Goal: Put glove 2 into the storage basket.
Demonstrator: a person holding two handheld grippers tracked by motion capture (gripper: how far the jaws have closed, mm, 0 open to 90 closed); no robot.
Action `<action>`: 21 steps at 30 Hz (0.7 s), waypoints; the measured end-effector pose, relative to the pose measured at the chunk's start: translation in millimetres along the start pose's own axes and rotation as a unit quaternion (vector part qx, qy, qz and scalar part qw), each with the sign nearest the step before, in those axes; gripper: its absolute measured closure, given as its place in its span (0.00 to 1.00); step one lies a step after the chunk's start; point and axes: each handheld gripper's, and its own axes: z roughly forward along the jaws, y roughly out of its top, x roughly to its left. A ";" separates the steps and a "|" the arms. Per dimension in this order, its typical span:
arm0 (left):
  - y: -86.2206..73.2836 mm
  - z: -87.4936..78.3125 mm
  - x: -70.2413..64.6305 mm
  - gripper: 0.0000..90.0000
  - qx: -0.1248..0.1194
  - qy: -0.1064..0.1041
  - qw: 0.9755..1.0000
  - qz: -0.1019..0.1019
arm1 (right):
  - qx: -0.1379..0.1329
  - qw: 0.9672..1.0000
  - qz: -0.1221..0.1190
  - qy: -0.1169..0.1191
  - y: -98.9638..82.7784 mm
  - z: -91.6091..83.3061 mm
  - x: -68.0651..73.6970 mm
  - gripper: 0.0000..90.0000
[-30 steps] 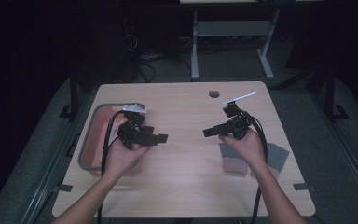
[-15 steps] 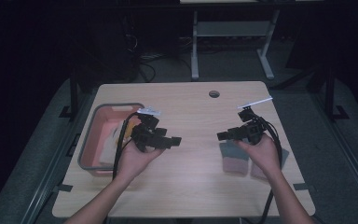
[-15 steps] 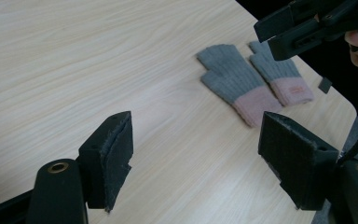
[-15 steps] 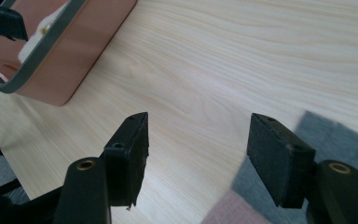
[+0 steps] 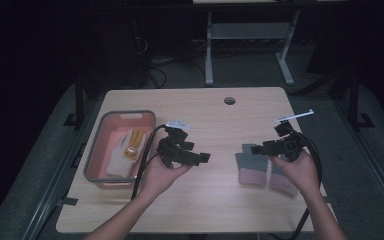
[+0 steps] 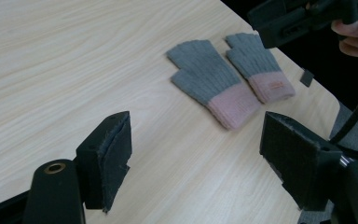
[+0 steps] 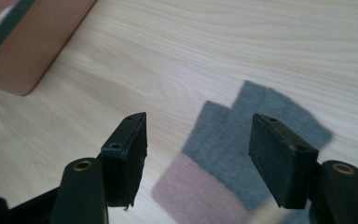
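Pale wooden worktop (image 5: 215,120) carried two gloves (image 6: 233,77) laid flat for pickup; both grippers' fingers (image 6: 107,158) had just been opening, wide and empty.

Both forearms come in from the near edge — the left gripper (image 5: 202,158) points toward the right one, its jaws apart with nothing between them. The right gripper (image 5: 245,149) faces back at it, tilted down — its jaws have just been opening, nothing between them.
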 end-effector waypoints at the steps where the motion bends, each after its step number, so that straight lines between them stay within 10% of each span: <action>1: -0.2 1.3 -1.8 0.28 -0.001 -0.001 1.000 0.000 | -0.002 1.000 -0.001 -0.002 -1.8 -1.8 -2.2 0.41; 21: 0.7 31.1 -25.6 0.28 0.004 -0.014 1.000 0.015 | 0.005 0.998 0.004 -0.054 -43.7 -19.4 -34.1 0.44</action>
